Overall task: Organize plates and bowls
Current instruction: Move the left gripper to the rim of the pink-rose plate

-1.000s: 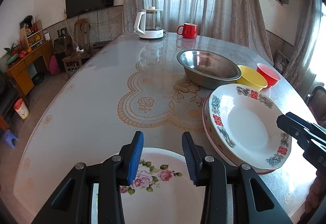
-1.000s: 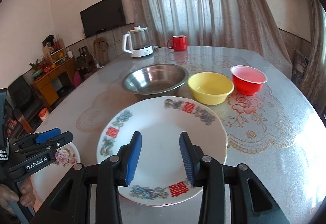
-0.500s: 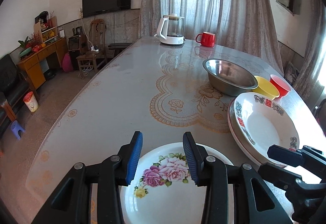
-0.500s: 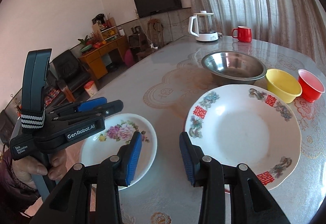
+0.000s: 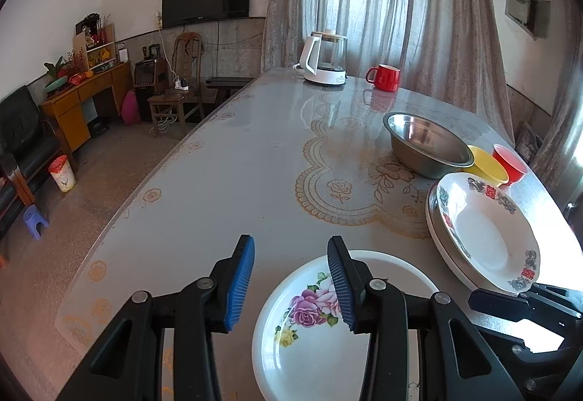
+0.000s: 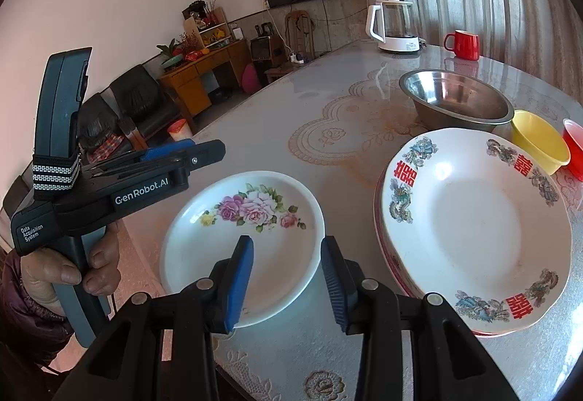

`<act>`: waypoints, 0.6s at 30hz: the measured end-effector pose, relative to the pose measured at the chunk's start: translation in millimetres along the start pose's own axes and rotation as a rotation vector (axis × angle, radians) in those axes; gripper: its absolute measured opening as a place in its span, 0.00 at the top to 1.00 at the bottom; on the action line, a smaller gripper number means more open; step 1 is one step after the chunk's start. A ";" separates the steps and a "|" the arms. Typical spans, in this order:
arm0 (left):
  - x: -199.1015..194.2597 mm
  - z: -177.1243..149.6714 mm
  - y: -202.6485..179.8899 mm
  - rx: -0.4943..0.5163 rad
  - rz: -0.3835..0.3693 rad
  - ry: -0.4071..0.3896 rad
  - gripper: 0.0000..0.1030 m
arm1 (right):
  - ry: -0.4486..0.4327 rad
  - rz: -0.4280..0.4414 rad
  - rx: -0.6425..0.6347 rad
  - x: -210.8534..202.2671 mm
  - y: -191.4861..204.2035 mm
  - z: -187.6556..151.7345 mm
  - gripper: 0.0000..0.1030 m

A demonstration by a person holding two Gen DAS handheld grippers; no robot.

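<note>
A small white plate with pink roses [image 6: 247, 237] lies near the table's front edge. My right gripper [image 6: 286, 282] hovers open over its near rim, with nothing pressed between the pads. To its right sits a stack of large plates with red characters [image 6: 473, 222]. Beyond them stand a steel bowl [image 6: 452, 98], a yellow bowl [image 6: 539, 140] and a red bowl [image 6: 574, 142]. My left gripper [image 5: 289, 282] is open over the rose plate's [image 5: 320, 328] left rim and bare table. It also shows in the right wrist view, where this left gripper [image 6: 204, 151] is held by a hand [image 6: 65, 273].
A white electric kettle [image 5: 324, 58] and a red mug [image 5: 384, 77] stand at the far end of the glass-topped table [image 5: 237, 164]. The table's left edge drops to the floor, with chairs and a cabinet beyond. The right gripper's [image 5: 481, 297] tips lie close to the plate stack [image 5: 484, 230].
My right gripper has swung left, from over the large plates to over the rose plate. The left gripper has shifted left, so the rose plate now sits under its right finger.
</note>
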State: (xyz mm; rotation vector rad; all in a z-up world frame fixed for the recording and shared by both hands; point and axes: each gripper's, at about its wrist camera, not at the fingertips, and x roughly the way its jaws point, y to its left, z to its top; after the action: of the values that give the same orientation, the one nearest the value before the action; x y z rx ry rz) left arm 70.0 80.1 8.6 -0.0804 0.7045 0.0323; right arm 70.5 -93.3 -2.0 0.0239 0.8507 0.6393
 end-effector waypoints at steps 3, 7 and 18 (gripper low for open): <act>0.0 -1.7 2.2 0.001 0.004 0.001 0.58 | 0.010 0.004 0.004 1.3 -0.6 -0.9 0.63; 0.3 -4.2 7.8 -0.005 0.018 0.000 0.58 | 0.027 0.010 0.009 3.4 0.1 -4.6 0.63; 1.3 -11.0 18.3 -0.013 0.036 0.001 0.58 | 0.062 0.030 0.060 13.2 -7.4 -10.2 0.63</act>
State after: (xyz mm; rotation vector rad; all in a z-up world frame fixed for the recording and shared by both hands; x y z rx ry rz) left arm 62.9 97.3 -1.8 -0.0804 0.7067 0.0717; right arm 73.5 -94.6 -20.0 0.0722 0.9305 0.6454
